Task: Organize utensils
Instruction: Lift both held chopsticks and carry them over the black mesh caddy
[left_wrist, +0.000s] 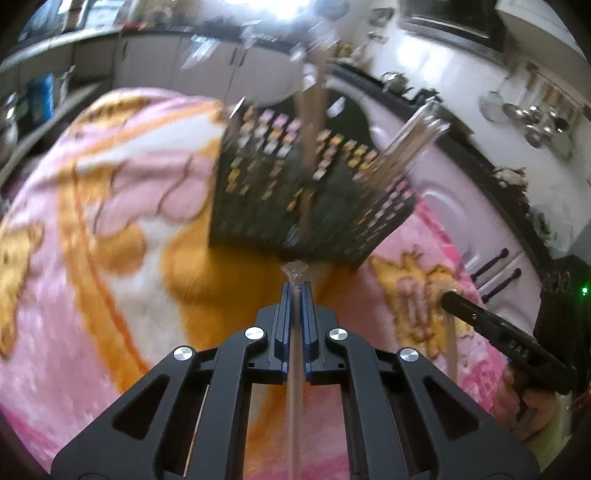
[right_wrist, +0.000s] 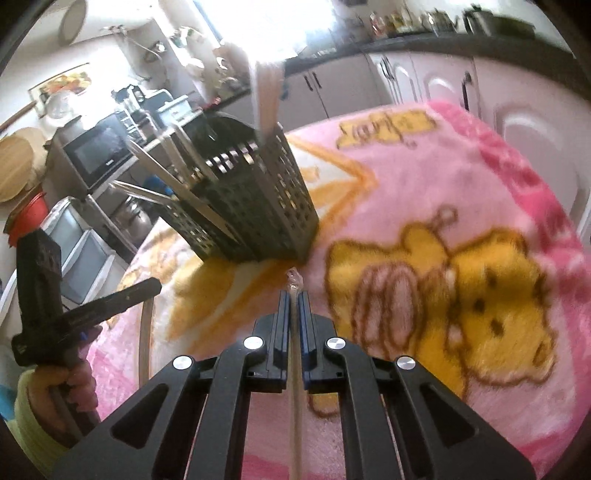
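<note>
**Utensils: one thin stick pinched in each gripper, caddy ahead**

Utensils stand partly sorted over a pink and orange plush blanket (left_wrist: 110, 206) with a yellow cartoon bear print, which covers the whole surface. At twelve o'clock in the left wrist view sits the dark perforated caddy (left_wrist: 295, 192), square-holed and blurred. Pale wooden sticks (left_wrist: 312, 110) rise upright from its middle, and clear-wrapped pieces (left_wrist: 417, 140) lean out toward two o'clock. In the right wrist view the caddy (right_wrist: 258, 206) lies at eleven o'clock, metal cutlery (right_wrist: 177, 184) fanning toward nine o'clock.

The left gripper (left_wrist: 296, 291) is pressed together on a slender pale stick (left_wrist: 295, 387) in clear wrap, whose crinkled tip pokes just past the pads. The right gripper (right_wrist: 294, 295) pinches a matching wrapped stick (right_wrist: 295, 406) the same way. Each stick runs back toward six o'clock beneath its own gripper.
</note>
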